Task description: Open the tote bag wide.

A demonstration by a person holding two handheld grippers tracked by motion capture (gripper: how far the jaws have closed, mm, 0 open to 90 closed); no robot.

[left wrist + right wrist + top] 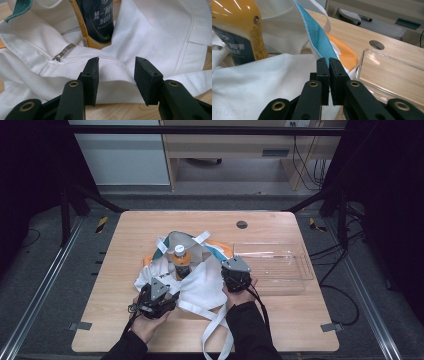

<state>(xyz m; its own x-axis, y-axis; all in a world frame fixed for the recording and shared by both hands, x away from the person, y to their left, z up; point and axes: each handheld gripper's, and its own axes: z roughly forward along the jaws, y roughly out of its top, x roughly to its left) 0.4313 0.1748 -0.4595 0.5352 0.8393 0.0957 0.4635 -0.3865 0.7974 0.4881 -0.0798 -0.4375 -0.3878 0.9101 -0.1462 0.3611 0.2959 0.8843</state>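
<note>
I can't see the bottle [96,22] top, cut by frame edge; its base is buried in bag [155,37] folds.

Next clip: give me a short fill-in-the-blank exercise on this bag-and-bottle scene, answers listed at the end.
1. The right gripper is shut on the bag's ____ edge.
2. The bottle stands in the white bag and has a ____ cap.
3. The left gripper has its jaws apart on either side of a fold of ____ cloth.
4. To the right of the bag lies a clear plastic ____.

Missing words: teal; white; white; tray
</note>
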